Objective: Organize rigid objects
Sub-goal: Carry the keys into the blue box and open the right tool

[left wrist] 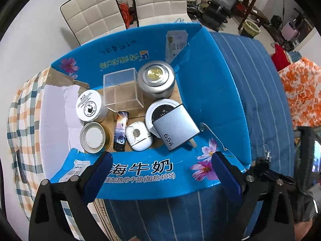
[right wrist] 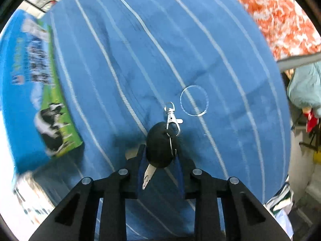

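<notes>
My right gripper [right wrist: 160, 153] points down at the blue striped cloth [right wrist: 210, 46] and is shut on a black key [right wrist: 160, 148]. The key's metal blade sticks back between the fingers, and a silver clasp [right wrist: 172, 114] lies ahead of it. My left gripper [left wrist: 161, 160] hangs open over the near wall of the blue milk box [left wrist: 152, 170], nothing between its fingers. Inside the box lie a grey 65W charger [left wrist: 175, 128], a silver tin [left wrist: 156, 79], a clear plastic cube [left wrist: 122, 89], a white jar [left wrist: 90, 105], a white earbud case [left wrist: 138, 135] and a black tube [left wrist: 121, 130].
A thin ring [right wrist: 194, 100] lies on the cloth just beyond the clasp. The milk box's outer side with a cow picture [right wrist: 46, 92] stands left of the right gripper. Orange-patterned fabric [right wrist: 276, 18] lies far right, and two cushioned chairs [left wrist: 96, 14] stand behind the box.
</notes>
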A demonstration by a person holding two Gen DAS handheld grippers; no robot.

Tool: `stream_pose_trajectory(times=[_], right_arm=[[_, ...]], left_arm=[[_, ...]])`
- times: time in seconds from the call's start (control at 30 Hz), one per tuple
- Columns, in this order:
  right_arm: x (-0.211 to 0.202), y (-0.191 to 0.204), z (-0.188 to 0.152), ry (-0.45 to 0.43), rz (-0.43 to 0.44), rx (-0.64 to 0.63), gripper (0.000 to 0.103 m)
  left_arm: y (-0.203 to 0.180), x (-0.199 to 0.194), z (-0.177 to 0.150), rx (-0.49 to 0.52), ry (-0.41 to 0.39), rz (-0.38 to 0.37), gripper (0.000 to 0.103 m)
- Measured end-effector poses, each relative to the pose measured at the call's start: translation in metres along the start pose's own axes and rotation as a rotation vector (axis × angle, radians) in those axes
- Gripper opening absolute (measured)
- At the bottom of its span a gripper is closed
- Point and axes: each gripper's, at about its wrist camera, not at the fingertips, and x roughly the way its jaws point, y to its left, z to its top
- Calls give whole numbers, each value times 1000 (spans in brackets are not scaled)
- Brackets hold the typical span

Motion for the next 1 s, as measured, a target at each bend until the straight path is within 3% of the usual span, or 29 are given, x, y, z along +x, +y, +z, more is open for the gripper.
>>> stream_pose_trajectory(times=[0.17, 0.33, 0.53, 0.7, 0.83, 1.0], right_arm=[[-74, 14, -22, -138, 37, -81, 27], [-159, 52, -37, -296, 99, -200, 27], [-208, 110, -27, -378, 193, -346, 27], [-192, 159, -4, -360, 258, -409, 28], [-147, 199, 14, -237, 313, -433, 27], [-86, 225, 18, -124, 320, -499, 27]], left_arm=[[30, -29, -9, -65, -48, -37, 101], [70, -71, -14, -156, -124, -53, 101], [97, -105, -5, -203, -218, -5, 101], [115, -86, 5, -218, -193, 29, 101], [133, -59, 6, -256, -148, 43, 101], [154, -24, -3, -281, -79, 85, 101]])
